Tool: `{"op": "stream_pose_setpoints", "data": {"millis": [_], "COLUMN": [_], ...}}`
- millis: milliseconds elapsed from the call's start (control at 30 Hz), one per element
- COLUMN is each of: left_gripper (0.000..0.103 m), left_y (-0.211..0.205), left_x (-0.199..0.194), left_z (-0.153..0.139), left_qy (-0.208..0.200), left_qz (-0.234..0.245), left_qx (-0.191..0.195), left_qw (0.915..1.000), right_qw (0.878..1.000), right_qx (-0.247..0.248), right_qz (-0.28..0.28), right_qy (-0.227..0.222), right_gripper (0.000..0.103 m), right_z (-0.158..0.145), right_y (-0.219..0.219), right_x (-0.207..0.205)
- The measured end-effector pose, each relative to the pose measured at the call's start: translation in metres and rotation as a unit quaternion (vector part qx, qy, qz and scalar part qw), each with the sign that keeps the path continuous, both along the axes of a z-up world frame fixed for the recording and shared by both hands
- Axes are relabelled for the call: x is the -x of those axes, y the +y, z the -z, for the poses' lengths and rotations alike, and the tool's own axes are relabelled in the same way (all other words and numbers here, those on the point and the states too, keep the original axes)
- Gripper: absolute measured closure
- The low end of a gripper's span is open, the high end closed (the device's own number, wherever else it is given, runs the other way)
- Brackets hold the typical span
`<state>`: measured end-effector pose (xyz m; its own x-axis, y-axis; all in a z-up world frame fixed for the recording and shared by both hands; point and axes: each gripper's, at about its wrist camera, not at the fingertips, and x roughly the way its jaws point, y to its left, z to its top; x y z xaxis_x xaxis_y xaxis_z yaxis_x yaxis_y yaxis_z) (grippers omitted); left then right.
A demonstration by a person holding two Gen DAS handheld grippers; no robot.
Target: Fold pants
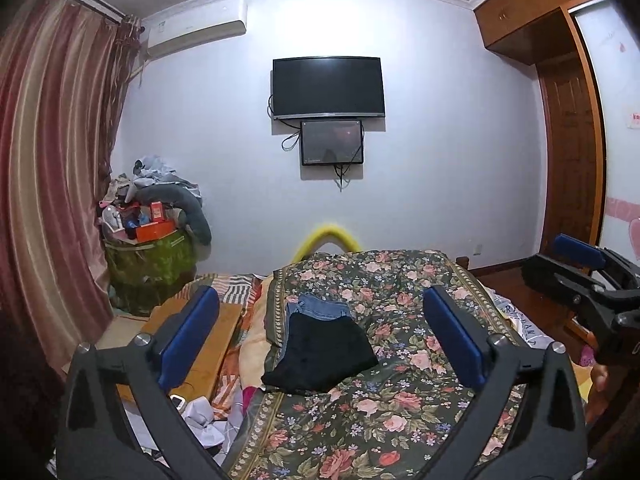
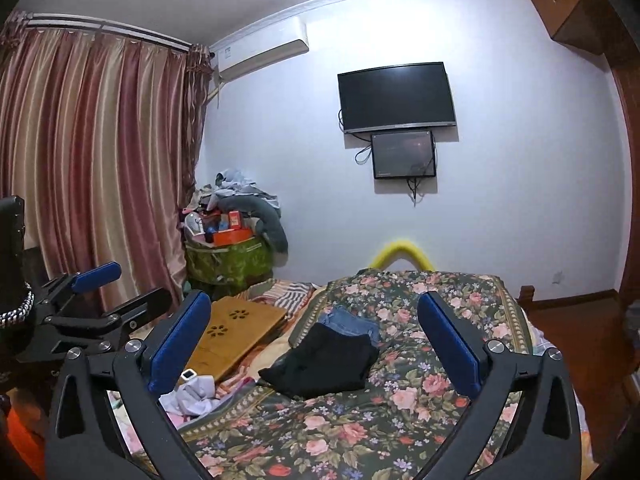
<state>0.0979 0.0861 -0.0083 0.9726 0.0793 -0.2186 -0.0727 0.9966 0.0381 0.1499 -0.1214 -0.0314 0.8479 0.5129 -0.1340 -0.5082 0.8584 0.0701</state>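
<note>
Both grippers stand wide apart and hold nothing: left gripper [image 1: 320,334] and right gripper [image 2: 314,338], blue pads raised above the floral bedspread [image 1: 400,420]. Black pants [image 1: 320,358], folded, lie mid-frame between the fingers, partly covering folded jeans [image 1: 320,306] behind. Lettering at the right frame edge is too small to read.

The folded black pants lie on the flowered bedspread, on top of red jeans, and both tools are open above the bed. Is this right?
Not quite: the jeans under the folded black pants are blue, not red, as the right wrist view shows. The flowered bedspread and both open tools, left and right, are correct.
</note>
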Motion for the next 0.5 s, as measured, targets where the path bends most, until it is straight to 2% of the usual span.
{"op": "stream_pose_setpoints", "data": {"millis": [500], "left_gripper": [0.000], "left_y": [-0.003], "left_x": [-0.012], "left_z": [0.007], "left_qy": [0.007], "left_qz": [0.003], "left_qx": [0.005], "left_qw": [1.0000], "right_qw": [1.000], "right_qx": [0.011], "right_qz": [0.005], "right_qy": [0.019], "right_gripper": [0.000], "right_z": [0.007], "right_y": [-0.002], "right_x": [-0.007]}}
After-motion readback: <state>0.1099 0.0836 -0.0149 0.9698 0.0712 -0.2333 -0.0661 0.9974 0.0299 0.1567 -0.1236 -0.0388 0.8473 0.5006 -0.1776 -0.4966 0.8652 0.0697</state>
